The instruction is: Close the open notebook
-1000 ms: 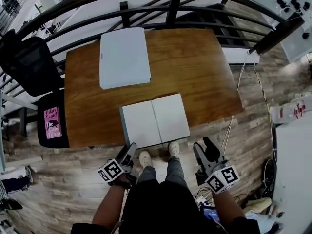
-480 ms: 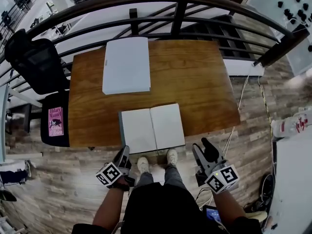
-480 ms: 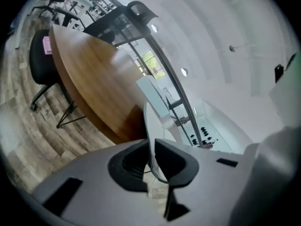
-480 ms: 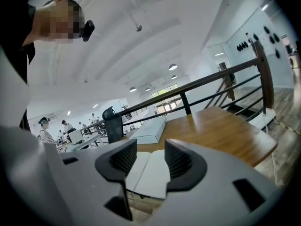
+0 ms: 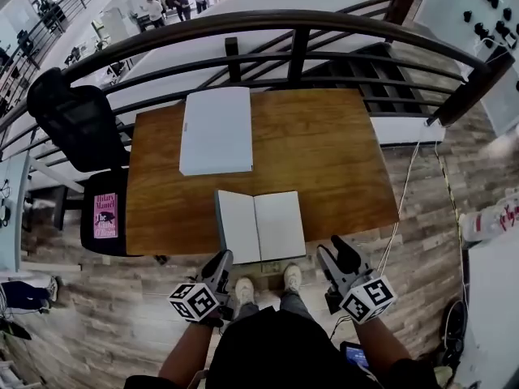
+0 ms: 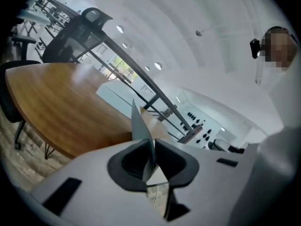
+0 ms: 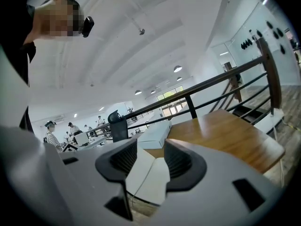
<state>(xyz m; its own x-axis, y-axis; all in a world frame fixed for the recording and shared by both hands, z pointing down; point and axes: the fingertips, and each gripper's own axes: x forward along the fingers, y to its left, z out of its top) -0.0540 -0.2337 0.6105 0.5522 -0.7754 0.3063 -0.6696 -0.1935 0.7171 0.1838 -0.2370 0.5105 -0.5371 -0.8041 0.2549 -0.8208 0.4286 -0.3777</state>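
Observation:
The open notebook [image 5: 280, 225] with blank white pages lies at the front edge of the wooden table [image 5: 332, 152]. My left gripper [image 5: 220, 259] is at its front left corner; its jaws have just closed and are shut on the thin edge of the left cover [image 6: 139, 122], which stands lifted off the table. In the head view the left half [image 5: 235, 227] looks narrower than the right. My right gripper [image 5: 335, 252] hangs open just off the table's front edge, right of the notebook. The notebook [image 7: 148, 173] shows ahead between its jaws, untouched.
A flat white box [image 5: 216, 130] lies on the table's far left. A dark curved railing [image 5: 292, 24] runs behind the table. A black chair [image 5: 77, 120] and a stool with a pink book [image 5: 105, 215] stand to the left. Cables [image 5: 397, 217] trail on the floor at right.
The left gripper went from open to shut at the notebook's front left corner and rose. The left cover has lifted, so that half looks narrower. The right gripper barely moved.

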